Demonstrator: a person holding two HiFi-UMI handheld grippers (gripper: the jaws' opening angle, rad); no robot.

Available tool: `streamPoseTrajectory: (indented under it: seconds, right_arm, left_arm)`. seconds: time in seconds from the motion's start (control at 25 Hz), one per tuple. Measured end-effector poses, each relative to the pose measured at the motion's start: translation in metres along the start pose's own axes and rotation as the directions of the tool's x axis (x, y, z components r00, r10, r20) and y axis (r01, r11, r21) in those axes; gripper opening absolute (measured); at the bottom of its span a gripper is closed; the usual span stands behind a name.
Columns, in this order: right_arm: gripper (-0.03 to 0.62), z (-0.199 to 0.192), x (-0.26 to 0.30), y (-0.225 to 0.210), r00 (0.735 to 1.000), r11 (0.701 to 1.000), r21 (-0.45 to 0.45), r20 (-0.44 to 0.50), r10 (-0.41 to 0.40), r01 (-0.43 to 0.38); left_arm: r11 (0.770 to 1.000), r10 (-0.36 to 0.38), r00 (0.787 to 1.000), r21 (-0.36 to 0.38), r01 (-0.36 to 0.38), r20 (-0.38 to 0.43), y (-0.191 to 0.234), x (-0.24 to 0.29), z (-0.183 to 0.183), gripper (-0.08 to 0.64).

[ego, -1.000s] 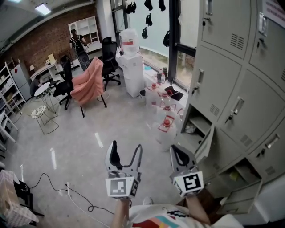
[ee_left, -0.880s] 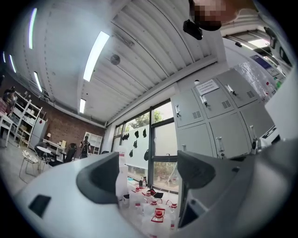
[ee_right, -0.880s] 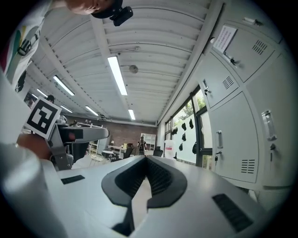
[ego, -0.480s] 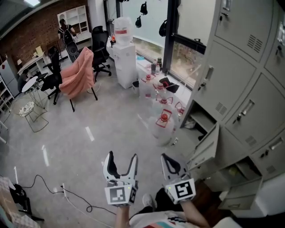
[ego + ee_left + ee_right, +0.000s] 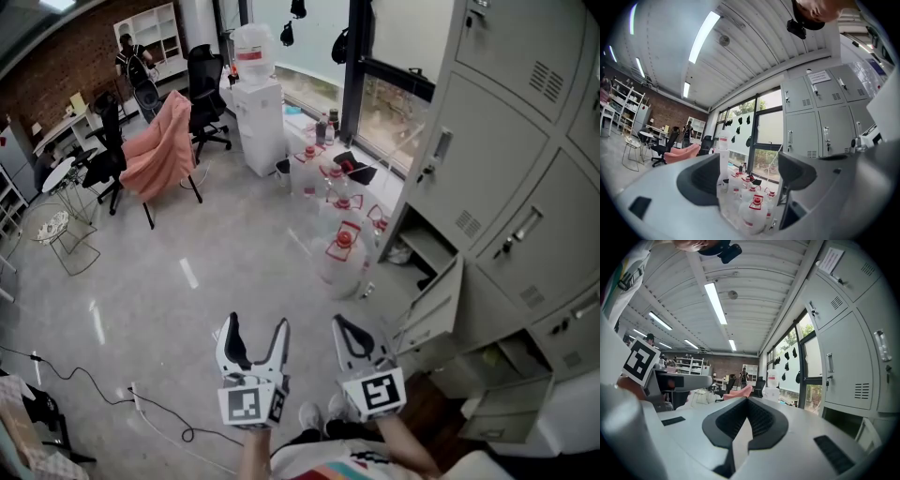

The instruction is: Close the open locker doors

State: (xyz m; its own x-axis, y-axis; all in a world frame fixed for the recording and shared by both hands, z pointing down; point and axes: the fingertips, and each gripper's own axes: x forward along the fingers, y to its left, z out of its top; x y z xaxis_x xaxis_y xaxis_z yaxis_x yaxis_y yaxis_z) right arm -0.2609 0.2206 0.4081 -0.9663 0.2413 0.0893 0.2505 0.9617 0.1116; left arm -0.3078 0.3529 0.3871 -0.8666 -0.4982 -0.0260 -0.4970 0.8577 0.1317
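Locker door (image 5: pixel 433 302) hung ajar on the bottom row of the grey locker bank (image 5: pixel 506 141), at about 2 o'clock from the right gripper (image 5: pixel 343 330) and clear of it. A second open door (image 5: pixel 506 405) sat lower, near 4 o'clock, with the compartment behind it exposed. In the head view both grippers were held low over the concrete floor (image 5: pixel 234 253), side by side, and neither touched a locker.

The left gripper (image 5: pixel 255 330) had its fingers spread wide with nothing between them; its own view (image 5: pixel 747 176) looked through the gap at a cluster of red-capped water jugs (image 5: pixel 752 211). The right gripper's own view (image 5: pixel 748 404) showed its ribbed pads pressed together on nothing.

The jugs (image 5: pixel 339 255) stood on the floor at 12 o'clock from the right gripper, just beside the lockers. A water dispenser (image 5: pixel 258 103) stood further off at 11 o'clock, and a chair draped in pink (image 5: pixel 159 155) at 10 o'clock.
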Motion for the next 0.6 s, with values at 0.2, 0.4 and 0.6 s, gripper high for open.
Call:
streamPoseTrajectory:
  seconds: [0.2, 0.4, 0.6]
  right_arm:
    - [0.005, 0.005, -0.009, -0.029, 0.999, 0.999, 0.012, 0.019, -0.034, 0.034]
    - [0.005, 0.020, -0.034, -0.071, 0.992, 0.994, -0.001, 0.062, -0.110, 0.110]
    - [0.005, 0.006, -0.084, -0.132, 0.964, 0.965, 0.027, 0.053, -0.262, 0.261]
  left_arm:
    - [1.000, -0.027, 1.000, 0.005, 0.027, 0.006, -0.025, 0.015, 0.002, 0.367]
    - [0.992, -0.122, 0.992, 0.014, 0.122, -0.002, -0.079, 0.042, 0.002, 0.367]
    - [0.958, -0.285, 0.958, 0.017, 0.285, -0.001, -0.160, 0.070, -0.006, 0.367]
